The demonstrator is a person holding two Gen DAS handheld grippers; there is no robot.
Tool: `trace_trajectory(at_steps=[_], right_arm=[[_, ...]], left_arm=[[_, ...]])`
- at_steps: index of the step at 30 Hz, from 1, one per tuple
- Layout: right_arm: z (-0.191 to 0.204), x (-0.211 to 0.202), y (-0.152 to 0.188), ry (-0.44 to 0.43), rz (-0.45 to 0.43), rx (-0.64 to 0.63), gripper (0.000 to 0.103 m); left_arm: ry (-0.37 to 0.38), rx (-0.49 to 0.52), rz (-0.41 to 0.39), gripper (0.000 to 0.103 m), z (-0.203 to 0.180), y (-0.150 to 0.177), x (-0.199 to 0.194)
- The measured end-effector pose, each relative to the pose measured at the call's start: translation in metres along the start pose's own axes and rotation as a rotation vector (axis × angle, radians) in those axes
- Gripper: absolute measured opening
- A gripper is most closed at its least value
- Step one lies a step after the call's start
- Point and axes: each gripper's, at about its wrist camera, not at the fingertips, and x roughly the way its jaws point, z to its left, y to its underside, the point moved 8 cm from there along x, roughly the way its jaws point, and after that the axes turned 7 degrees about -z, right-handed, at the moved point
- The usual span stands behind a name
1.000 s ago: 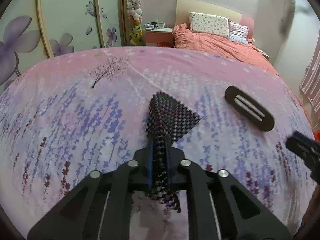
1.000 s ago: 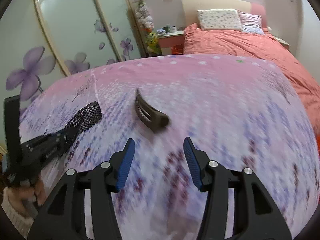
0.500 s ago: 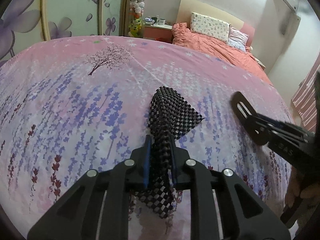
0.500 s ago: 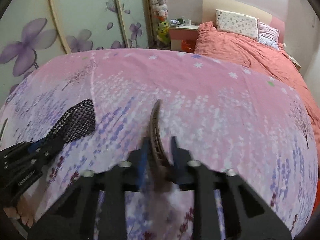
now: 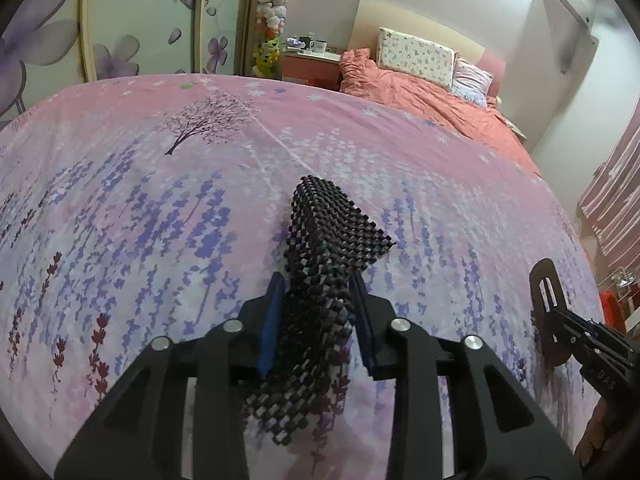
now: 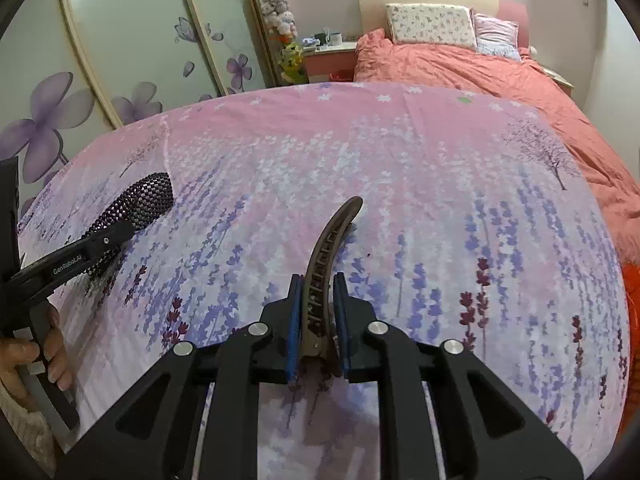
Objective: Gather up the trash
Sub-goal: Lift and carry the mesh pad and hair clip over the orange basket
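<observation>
A black mesh piece (image 5: 328,232) is folded between the fingers of my left gripper (image 5: 316,284). Its front juts out over the pink flowered sheet (image 5: 160,200) and its tail hangs below the fingers. The jaws are opening, but the mesh still fills the gap and touches both pads. From the right wrist view the mesh (image 6: 148,196) sticks out of the left gripper (image 6: 108,240) at the left. My right gripper (image 6: 316,280) is closed on a curved brown hair clip (image 6: 332,236) that points forward over the sheet. Its jaws are easing open slightly while the pads still press on the clip. The left wrist view shows the clip (image 5: 546,300) at the far right.
The sheet covers a wide bed-like surface under both grippers. Behind it are a bed with orange-red bedding (image 6: 460,68), a nightstand (image 5: 312,64), a column of plush toys (image 5: 272,20) and flower-printed wardrobe doors (image 6: 132,40). A person's hand (image 6: 36,356) holds the left gripper's handle.
The right gripper went from open above the sheet to closed on the hair clip, which now stands on edge between its fingers. The left jaws have widened around the mesh.
</observation>
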Motion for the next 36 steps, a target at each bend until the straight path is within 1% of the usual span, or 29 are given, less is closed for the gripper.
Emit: trace_trajectory(at_steps=[1,2,3,4,5,10,15,19,24,28,36], right_arm=[[0.001,0.004,-0.001,0.004,0.004,-0.001,0.016],[0.002,0.008,0.000,0.008,0.011,0.000,0.016],[0.002,0.009,-0.002,0.013,0.000,-0.001,0.015],[0.000,0.008,-0.002,0.012,0.002,0.003,0.015],[-0.001,0.006,-0.002,0.007,0.005,0.017,0.015],[-0.007,-0.027,-0.008,0.019,-0.069,0.014,0.015],[-0.014,-0.067,-0.024,0.029,-0.148,0.035,0.015],[-0.020,-0.101,-0.029,0.044,-0.201,0.039,0.015],[-0.035,-0.138,-0.028,0.067,-0.256,0.048,0.015],[-0.058,-0.166,-0.024,0.087,-0.291,0.071,0.015],[-0.104,-0.203,-0.017,0.145,-0.336,0.118,0.015]], left_arm=[[-0.004,0.001,0.000,0.034,-0.001,-0.001,0.001],[-0.009,0.001,0.000,0.032,-0.002,-0.002,0.002],[-0.009,0.000,0.003,0.014,-0.003,-0.003,0.004],[-0.004,0.000,0.009,0.008,-0.004,-0.003,0.005],[-0.001,-0.002,0.009,0.008,-0.005,-0.003,0.005],[0.027,0.016,-0.046,0.006,-0.014,-0.012,-0.014],[0.072,0.047,-0.108,0.006,-0.043,-0.026,-0.048],[0.102,0.080,-0.148,0.006,-0.069,-0.035,-0.075],[0.146,0.122,-0.178,0.006,-0.107,-0.035,-0.106],[0.195,0.158,-0.190,0.006,-0.144,-0.033,-0.126],[0.302,0.236,-0.191,0.006,-0.228,-0.020,-0.146]])
